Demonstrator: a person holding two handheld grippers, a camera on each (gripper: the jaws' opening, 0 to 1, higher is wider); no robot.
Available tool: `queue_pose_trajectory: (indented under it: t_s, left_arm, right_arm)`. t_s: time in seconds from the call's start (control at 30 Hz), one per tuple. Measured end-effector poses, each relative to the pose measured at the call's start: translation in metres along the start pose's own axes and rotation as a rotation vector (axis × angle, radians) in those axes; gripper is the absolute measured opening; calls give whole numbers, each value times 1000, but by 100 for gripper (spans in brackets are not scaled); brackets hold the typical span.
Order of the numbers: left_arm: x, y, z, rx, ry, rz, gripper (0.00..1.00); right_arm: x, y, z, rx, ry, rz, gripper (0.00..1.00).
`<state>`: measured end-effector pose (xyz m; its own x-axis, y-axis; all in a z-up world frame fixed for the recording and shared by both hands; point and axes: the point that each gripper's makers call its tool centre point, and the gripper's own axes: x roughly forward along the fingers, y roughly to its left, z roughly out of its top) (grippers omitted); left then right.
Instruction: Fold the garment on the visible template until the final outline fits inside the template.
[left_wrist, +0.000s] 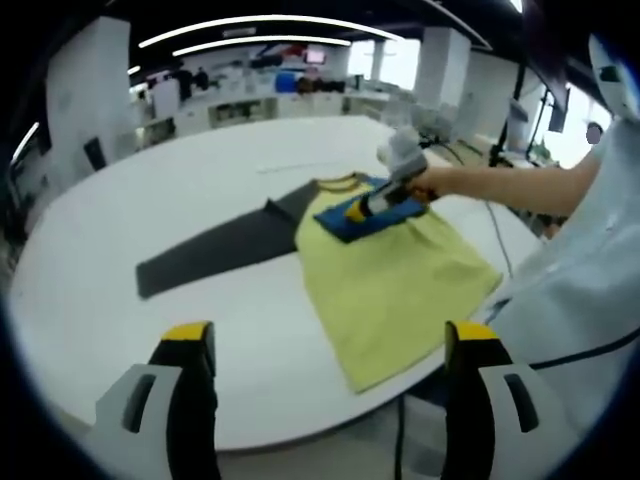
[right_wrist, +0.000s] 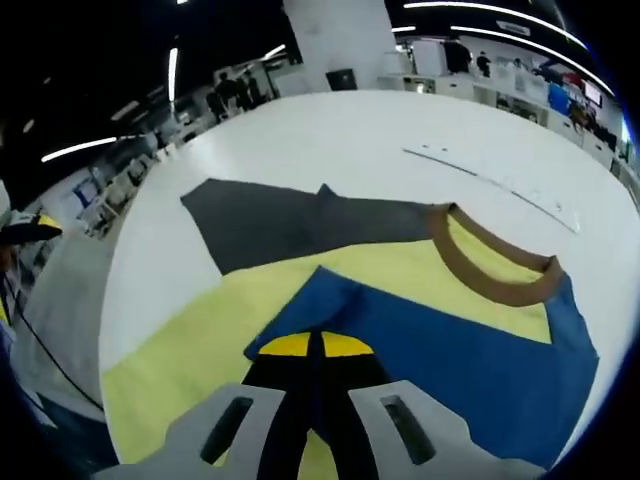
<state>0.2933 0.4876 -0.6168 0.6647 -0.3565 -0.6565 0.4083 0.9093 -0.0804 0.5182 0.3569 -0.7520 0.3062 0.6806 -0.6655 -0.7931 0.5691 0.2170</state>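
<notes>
Pinching soft blue sleeve (right_wrist: 470, 370) flat.

left gripper (left_wrist: 330, 350): black jaws, yellow tips, pale grey slotted brackets | right gripper (right_wrist: 315, 345): same black, yellow caps, grey slotted mounts | person (left_wrist: 590, 250): white top with a thin dark line, forearm bare | black cable (left_wrist: 398, 440) below

The garment (left_wrist: 395, 275) was pale yellow in its body, with a dark grey sleeve (left_wrist: 215, 250) stretched away from it, a blue sleeve (right_wrist: 470, 350) folded over it, and a tan-brown collar (right_wrist: 495, 265). It lay on a plain white table (left_wrist: 120, 300). Both grippers wore yellow-tipped black jaws on light grey housings.
</notes>
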Motion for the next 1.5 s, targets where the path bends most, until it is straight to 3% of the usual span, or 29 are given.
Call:
queue_pose_trajectory:
  t_s: [0.83,1.17,1.3,1.5]
  left_arm:
    - [-2,-1,-1,-2,-1,4,91]
    - [-2,-1,-1,-1,-7,5,91]
    - [-2,-2,-2,2,-2,2,91]
    - [-2,-2,0,6,-9,2,91]
  right_arm:
    - [14,63,39,-80,-43,128,7]
    - [14,61,42,-84,-50,123,10]
    - [8,65,46,4,-78,158,12]
    - [4,57,47,2,-90,128,18]
